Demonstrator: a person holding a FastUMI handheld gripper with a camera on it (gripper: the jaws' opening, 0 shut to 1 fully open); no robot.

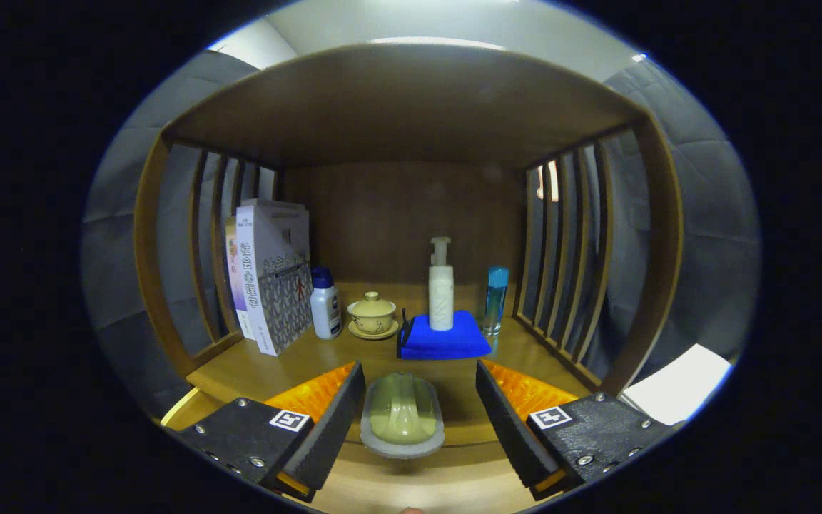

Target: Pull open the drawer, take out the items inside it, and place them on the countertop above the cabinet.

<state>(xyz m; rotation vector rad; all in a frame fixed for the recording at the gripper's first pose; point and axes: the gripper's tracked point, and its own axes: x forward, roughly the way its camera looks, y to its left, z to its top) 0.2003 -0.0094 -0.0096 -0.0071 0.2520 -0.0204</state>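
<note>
Countertop [254, 371] edge holds a green brush [402, 414] between the wide-apart tongs [418, 421], touching neither.

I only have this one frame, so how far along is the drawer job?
Looks done: a brush lies on the countertop, in front of a blue cloth with a pump bottle on it. In hand: nothing; the gripper is open, fingers either side of the brush, not touching. Left: unclear, since I cannot check the drawer.

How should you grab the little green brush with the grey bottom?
Grip the pale green scrubbing brush with the grey base across its raised middle handle ridge, coming from the front with one finger either side. The ridge runs lengthwise towards the open hand-held gripper, whose fingers already flank the brush without touching.
</note>
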